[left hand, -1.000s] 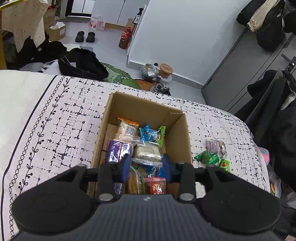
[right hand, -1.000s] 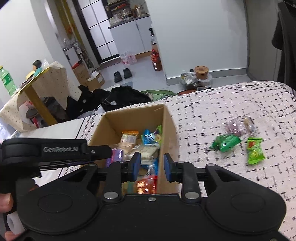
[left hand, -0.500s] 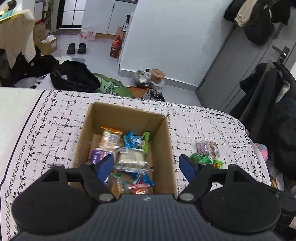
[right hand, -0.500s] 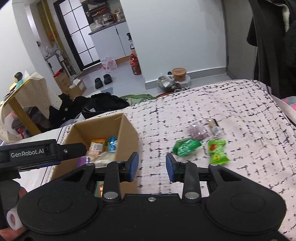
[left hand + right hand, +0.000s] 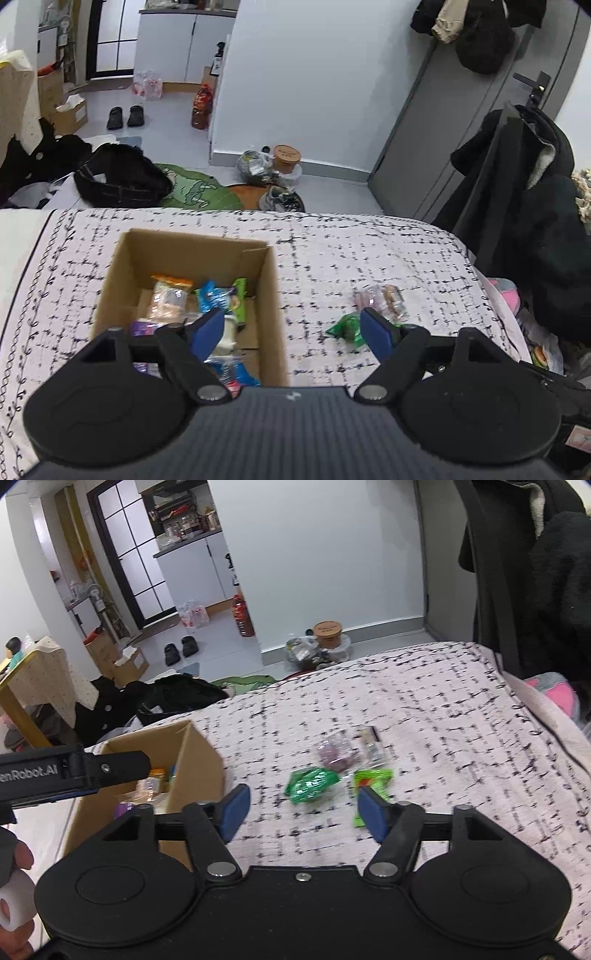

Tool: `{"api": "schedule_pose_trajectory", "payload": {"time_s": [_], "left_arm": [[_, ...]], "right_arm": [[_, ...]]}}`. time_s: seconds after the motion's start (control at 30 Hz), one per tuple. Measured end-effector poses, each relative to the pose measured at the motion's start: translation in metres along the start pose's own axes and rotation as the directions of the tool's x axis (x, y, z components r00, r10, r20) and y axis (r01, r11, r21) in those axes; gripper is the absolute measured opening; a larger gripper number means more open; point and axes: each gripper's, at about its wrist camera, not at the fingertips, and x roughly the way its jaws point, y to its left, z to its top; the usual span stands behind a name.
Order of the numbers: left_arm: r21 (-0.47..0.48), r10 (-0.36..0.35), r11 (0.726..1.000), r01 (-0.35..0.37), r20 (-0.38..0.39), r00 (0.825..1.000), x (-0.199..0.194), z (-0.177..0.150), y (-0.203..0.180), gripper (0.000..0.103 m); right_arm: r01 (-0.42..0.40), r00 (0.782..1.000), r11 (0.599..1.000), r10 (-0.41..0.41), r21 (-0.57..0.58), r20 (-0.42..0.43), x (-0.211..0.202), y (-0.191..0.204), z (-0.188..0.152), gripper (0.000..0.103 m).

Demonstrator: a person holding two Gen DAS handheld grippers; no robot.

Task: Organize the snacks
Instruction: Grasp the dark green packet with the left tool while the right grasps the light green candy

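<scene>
Bare cloth between box wall and, seemingly, four loose packets.

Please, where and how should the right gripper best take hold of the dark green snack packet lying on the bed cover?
Probably across the puffed middle of the dark green packet, coming from above. It lies flat on the bed cover, apart from the light green packet. The right gripper has just been opening, nothing between its jaws.
</scene>
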Motion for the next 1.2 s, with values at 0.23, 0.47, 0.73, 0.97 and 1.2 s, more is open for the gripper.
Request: {"api": "schedule_pose_trajectory", "payload": {"time_s": [0.23,0.47,0.73,0.97,1.2], "left_arm": [[0.065,0.019,0.998,-0.018,-0.013,1.000,0.012,0.001,-0.027,0.094],[0.131,0.062,0.990,-0.057,-0.036,0.997,0.029,0.003,-0.046,0.097],[0.199,0.075,0.978,-0.066,-0.042,0.996,0.047,0.005,-0.070,0.098],[0.209,0.090,0.976,-0.069,-0.097,0.991,0.078,0.001,-0.081,0.098],[0.177,0.073,0.983,-0.050,-0.123,0.990,0.101,-0.004,-0.088,0.098]], "right_arm": [[0.026,1.000,0.999,-0.026,-0.032,0.000,0.005,-0.020,0.004,0.103],[-0.002,1.000,0.998,0.000,-0.070,-0.028,0.018,-0.035,0.011,0.103],[-0.045,0.999,0.993,0.041,-0.113,-0.033,0.030,-0.049,0.021,0.100],[-0.070,0.996,0.997,0.068,-0.038,-0.049,0.054,-0.073,0.002,0.079],[-0.093,0.991,0.996,0.093,0.009,-0.099,0.075,-0.087,-0.003,0.064]]}}
